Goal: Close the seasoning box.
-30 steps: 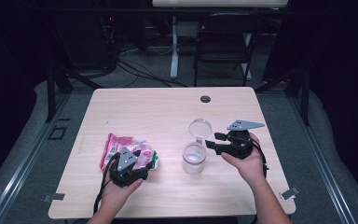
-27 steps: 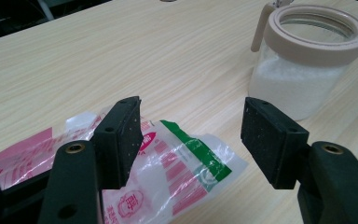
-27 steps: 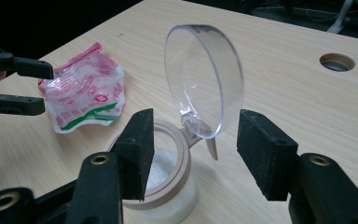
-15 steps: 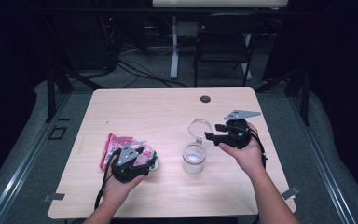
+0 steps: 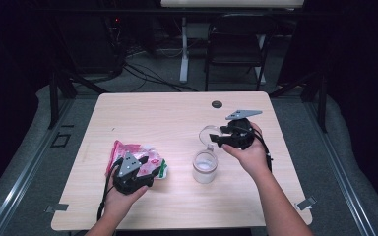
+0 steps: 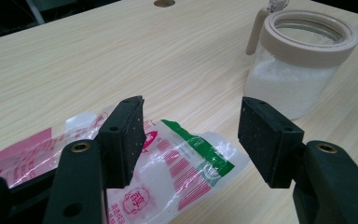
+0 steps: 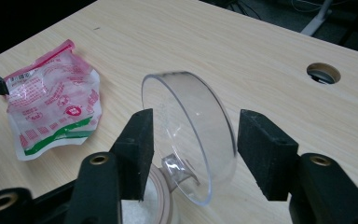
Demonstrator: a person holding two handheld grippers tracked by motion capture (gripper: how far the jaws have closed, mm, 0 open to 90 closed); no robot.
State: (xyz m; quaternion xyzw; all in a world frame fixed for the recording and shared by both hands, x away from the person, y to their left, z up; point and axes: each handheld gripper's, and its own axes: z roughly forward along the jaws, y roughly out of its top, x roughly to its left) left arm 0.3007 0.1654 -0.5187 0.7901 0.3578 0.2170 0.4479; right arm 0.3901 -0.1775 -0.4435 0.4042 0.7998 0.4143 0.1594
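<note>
- High view, nearest: left gripper [image 5: 145, 169], jaws spread wide and grasping nothing, hovers over the pink-and-green plastic packet [image 5: 135, 150].
- Right of it stands the jar [image 5: 204, 166] of white powder.
- Farther right: right gripper [image 5: 217, 139], jaws parted, straddles the jar's flipped-up clear lid [image 7: 191, 135].

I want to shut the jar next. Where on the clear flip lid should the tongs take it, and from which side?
Grip the clear lid across its thin rim, at the edge far from the hinge. It stands open, tilted up above the jar, so coming from the right tongs side looks best, whose jaws already flank it.
</note>
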